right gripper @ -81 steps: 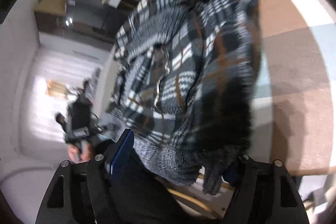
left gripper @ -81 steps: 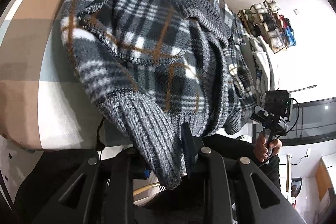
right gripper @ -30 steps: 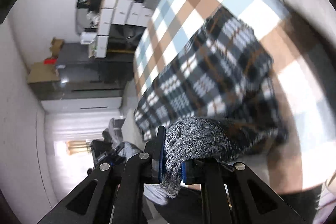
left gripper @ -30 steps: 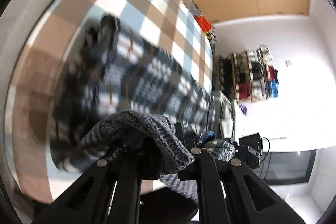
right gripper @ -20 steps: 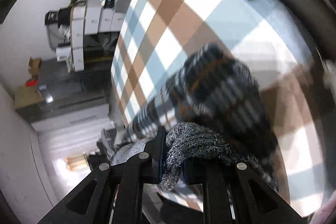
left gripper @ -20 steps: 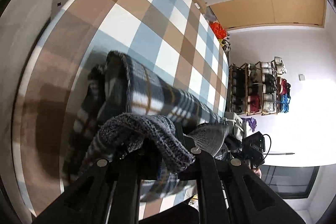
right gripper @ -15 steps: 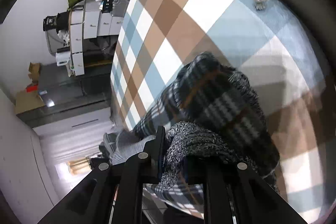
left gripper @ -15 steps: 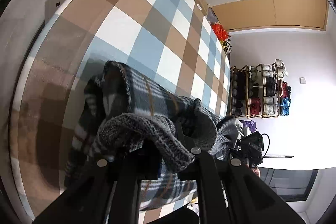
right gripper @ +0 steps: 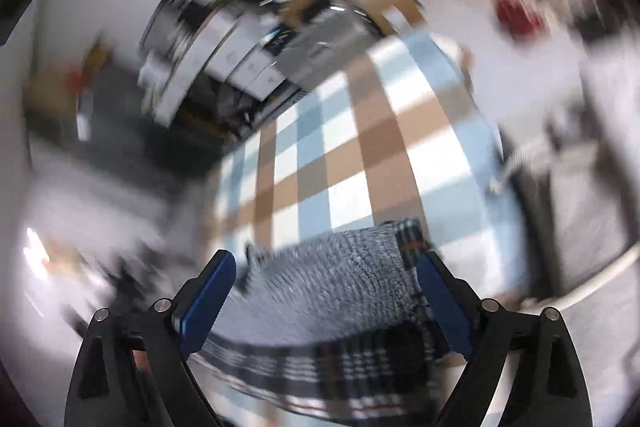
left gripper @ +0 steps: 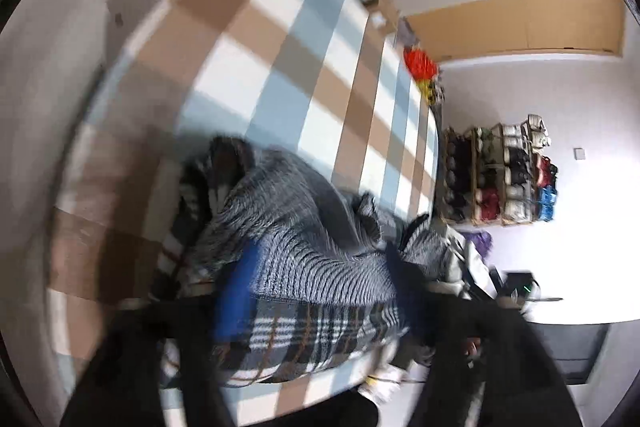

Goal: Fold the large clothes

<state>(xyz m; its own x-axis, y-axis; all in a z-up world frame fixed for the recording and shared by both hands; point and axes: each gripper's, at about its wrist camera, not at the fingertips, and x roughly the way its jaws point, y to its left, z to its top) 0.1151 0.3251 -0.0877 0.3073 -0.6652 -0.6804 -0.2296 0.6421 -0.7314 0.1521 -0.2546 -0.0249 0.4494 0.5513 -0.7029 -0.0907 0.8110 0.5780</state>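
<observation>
Your plaid fleece jacket (left gripper: 304, 331), grey ribbed knit hem uppermost, lies bunched on the checked brown, blue and white cloth (left gripper: 280, 83) just ahead of both tongs. Your left gripper (left gripper: 316, 291) and right gripper (right gripper: 324, 287) have just been opening; their blue-padded jaws stand wide apart, the knit between them but unpressed. Beyond your left tongs, a shoe rack (left gripper: 496, 175) holds rows of shoes.

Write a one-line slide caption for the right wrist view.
Right gripper, jaws just opened, above the folded plaid jacket on the checked tablecloth.
</observation>
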